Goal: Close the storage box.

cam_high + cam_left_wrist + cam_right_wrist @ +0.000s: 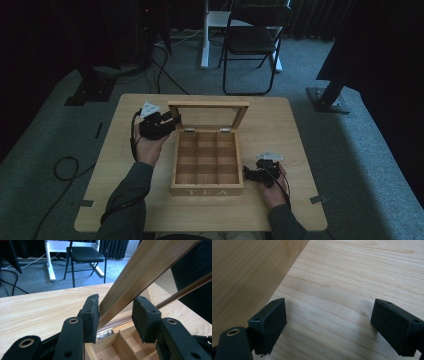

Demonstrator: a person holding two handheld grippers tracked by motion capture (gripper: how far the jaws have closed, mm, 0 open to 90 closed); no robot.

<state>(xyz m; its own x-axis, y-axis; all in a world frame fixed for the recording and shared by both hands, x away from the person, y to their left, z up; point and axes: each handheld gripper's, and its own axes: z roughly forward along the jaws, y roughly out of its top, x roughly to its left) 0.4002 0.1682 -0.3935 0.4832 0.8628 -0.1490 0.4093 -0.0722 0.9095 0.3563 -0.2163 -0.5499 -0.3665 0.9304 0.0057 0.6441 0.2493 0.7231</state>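
A wooden tea box point(207, 170) stands in the middle of the table point(280, 130), its front wall marked TEA facing the person, and it serves as the landmark here. Its inside is split into a grid of small open compartments point(206, 159). The lid point(209, 116), a wooden frame around a clear pane, stands raised from the box's far edge on two metal hinges point(189, 130), leaning slightly back.

The left gripper point(172, 121) sits just beside the box's far left corner, level with the lid's left frame bar. In the left gripper view that bar point(140, 277) runs up between the two jaws: the left pad point(92, 315) touches its edge, while the right pad point(145, 317) stands clear of it, so the jaws are narrow but not clamped. A hinge point(105, 333) and the box's far compartments lie just below the pads. The left hand point(149, 147) holds this gripper from the box's left side.

The right gripper point(248, 173) rests low at the box's right wall, near its front corner, held by the right hand point(272, 190). In the right gripper view its jaws stand wide apart over bare tabletop point(352, 282), nothing between them, with the box's side wall point(244, 275) just beside the left jaw
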